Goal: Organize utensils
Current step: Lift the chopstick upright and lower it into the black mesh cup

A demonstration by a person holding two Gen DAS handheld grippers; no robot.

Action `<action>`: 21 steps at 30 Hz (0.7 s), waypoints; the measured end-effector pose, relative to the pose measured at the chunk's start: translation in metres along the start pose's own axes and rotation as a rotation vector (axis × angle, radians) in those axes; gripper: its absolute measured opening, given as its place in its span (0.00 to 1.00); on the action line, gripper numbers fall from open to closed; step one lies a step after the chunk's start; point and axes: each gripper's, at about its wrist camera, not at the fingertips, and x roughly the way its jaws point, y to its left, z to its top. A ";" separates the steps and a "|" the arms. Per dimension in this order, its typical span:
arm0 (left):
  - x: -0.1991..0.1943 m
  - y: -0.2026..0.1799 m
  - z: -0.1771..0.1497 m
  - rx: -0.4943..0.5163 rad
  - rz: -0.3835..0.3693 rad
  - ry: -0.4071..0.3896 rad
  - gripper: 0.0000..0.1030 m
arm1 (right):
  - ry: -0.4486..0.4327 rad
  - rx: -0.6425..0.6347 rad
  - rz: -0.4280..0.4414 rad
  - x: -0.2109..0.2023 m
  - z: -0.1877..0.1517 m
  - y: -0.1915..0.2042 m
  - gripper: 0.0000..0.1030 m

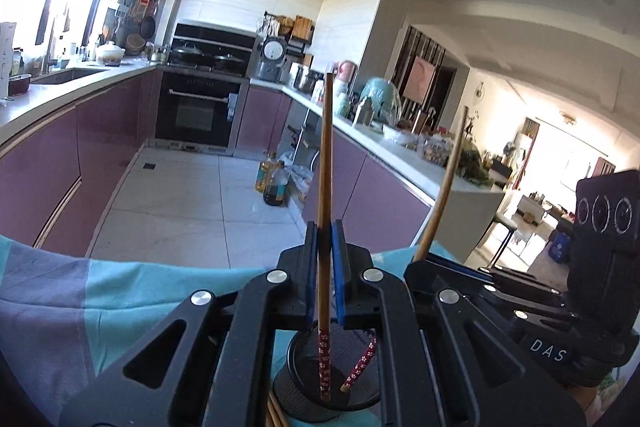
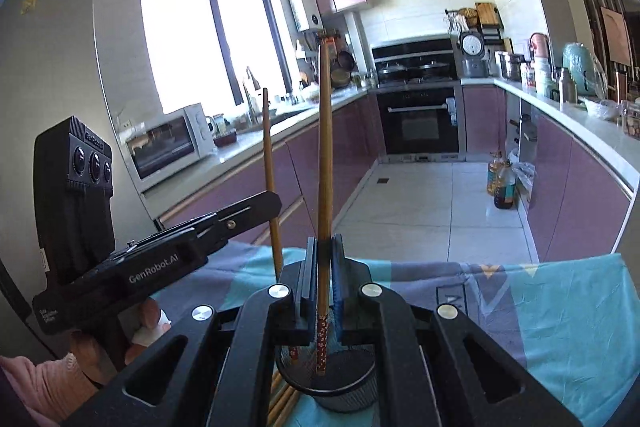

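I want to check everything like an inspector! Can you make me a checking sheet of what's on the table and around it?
Surface: table under a teal and grey cloth.
Job's things: black mesh holder; each gripper holds one chopstick upright, patterned end down over the holder; spare chopsticks lie beside the holder.
Clutter: nothing seen.
Grippers: left gripper, jaws shut on the left chopstick; right gripper, jaws shut on the right chopstick.
Cables: nothing seen.
Surroundings: kitchen, oven, oil bottles on the floor.

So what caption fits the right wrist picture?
Right gripper holds a chopstick upright over a black mesh cup.
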 end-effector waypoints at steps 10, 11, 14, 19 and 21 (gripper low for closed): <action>0.053 0.003 -0.050 0.079 0.044 0.149 0.08 | 0.177 0.012 -0.020 0.035 -0.025 -0.008 0.06; 0.053 0.006 -0.053 0.083 0.048 0.151 0.08 | 0.189 0.016 -0.024 0.038 -0.027 -0.009 0.06; 0.058 0.010 -0.052 0.071 0.041 0.168 0.08 | 0.200 0.024 -0.027 0.043 -0.028 -0.010 0.07; 0.052 0.013 -0.049 0.083 0.050 0.173 0.16 | 0.192 0.044 -0.033 0.046 -0.027 -0.013 0.08; 0.048 0.015 -0.046 0.082 0.060 0.164 0.22 | 0.186 0.051 -0.028 0.046 -0.027 -0.013 0.08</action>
